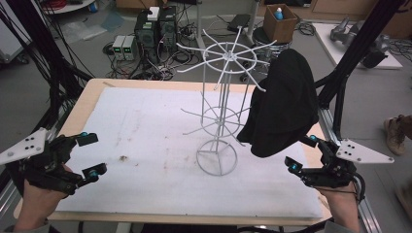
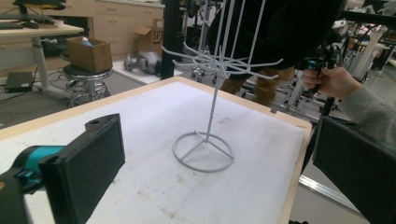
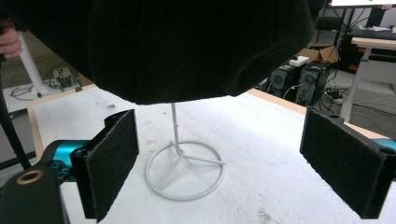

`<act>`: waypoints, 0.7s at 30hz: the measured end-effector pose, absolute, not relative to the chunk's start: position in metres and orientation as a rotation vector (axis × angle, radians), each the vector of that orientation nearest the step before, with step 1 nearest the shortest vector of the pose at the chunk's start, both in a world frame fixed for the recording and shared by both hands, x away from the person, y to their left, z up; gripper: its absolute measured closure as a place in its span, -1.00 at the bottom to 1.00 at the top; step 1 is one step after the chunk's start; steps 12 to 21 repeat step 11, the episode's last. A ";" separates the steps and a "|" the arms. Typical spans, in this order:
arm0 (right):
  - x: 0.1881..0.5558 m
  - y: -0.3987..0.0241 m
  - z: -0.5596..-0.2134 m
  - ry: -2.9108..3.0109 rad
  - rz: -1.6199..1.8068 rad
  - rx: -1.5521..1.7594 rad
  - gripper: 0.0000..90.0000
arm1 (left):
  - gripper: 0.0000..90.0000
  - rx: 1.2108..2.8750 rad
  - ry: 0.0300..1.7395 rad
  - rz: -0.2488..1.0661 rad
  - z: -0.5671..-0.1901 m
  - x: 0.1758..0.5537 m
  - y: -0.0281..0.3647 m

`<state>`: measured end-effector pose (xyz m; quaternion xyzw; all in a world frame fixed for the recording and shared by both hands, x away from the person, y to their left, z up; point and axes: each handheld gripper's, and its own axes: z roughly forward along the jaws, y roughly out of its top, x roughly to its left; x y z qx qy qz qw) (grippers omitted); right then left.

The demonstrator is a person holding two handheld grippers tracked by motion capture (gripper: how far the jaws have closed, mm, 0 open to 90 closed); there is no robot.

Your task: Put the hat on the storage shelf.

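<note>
Black knit beanie [image 1: 282, 104], hung on an upper arm of the white wire display rack [image 1: 221, 109] standing mid-bench, toward the right edge; likely soft, light, limp, best pinched at the drooping lower hem. Left hand-held gripper [image 1: 92, 154] near the front left corner, jaws apart, empty. Right hand-held gripper [image 1: 302, 153] just below the beanie, jaws apart, empty.
</note>
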<state>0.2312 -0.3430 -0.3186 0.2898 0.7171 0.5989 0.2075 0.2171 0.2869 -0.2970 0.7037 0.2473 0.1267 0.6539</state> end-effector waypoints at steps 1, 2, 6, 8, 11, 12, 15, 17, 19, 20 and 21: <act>0.231 -0.343 -0.319 2.000 1.665 0.809 -0.76 | -0.94 1.600 0.561 0.289 -0.298 0.217 0.287; 0.231 -0.344 -0.321 2.003 1.654 0.809 -0.76 | -0.94 1.598 0.566 0.288 -0.298 0.217 0.288; 0.230 -0.347 -0.325 2.016 1.627 0.834 -0.76 | -0.94 1.596 0.569 0.290 -0.298 0.218 0.289; 0.230 -0.348 -0.324 2.001 1.646 0.842 -0.76 | -0.94 1.596 0.567 0.288 -0.298 0.218 0.288; 0.231 -0.350 -0.324 1.990 1.648 0.832 -0.76 | -0.94 1.603 0.562 0.288 -0.298 0.218 0.287; 0.231 -0.350 -0.324 1.990 1.648 0.832 -0.76 | -0.94 1.603 0.562 0.288 -0.298 0.218 0.287; 0.231 -0.350 -0.324 1.990 1.648 0.832 -0.76 | -0.94 1.603 0.562 0.288 -0.298 0.218 0.287; 0.231 -0.350 -0.324 1.990 1.648 0.832 -0.76 | -0.94 1.603 0.562 0.288 -0.298 0.218 0.287; 0.231 -0.350 -0.324 1.990 1.648 0.832 -0.76 | -0.94 1.603 0.562 0.288 -0.298 0.218 0.287; 0.231 -0.350 -0.324 1.990 1.648 0.832 -0.76 | -0.94 1.603 0.562 0.288 -0.298 0.218 0.287; 0.231 -0.350 -0.324 1.990 1.648 0.832 -0.76 | -0.94 1.603 0.562 0.288 -0.298 0.218 0.287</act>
